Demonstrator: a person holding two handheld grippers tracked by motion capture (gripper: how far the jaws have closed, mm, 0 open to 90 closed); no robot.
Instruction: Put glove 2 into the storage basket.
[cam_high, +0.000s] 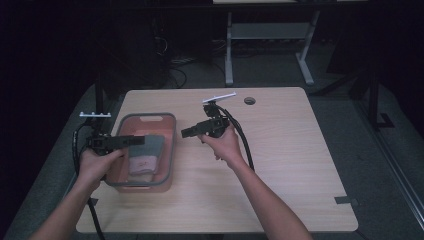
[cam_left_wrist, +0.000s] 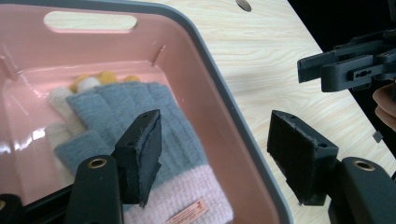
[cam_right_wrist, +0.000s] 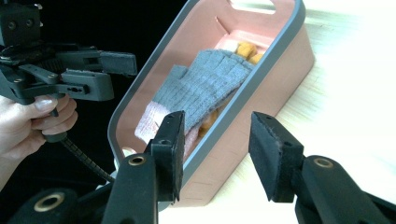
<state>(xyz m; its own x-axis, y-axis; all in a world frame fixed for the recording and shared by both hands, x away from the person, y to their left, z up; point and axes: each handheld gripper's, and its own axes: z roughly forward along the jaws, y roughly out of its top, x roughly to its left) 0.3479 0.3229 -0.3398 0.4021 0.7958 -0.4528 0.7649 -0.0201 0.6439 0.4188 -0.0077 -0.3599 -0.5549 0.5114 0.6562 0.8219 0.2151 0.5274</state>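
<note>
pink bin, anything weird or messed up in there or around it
Nothing stands out. The pink bin sits flat on the table, undamaged, with a grey glove lying on other knitwear inside. Nothing has spilled out. Both the left gripper and the right gripper are open and hold nothing.
</note>
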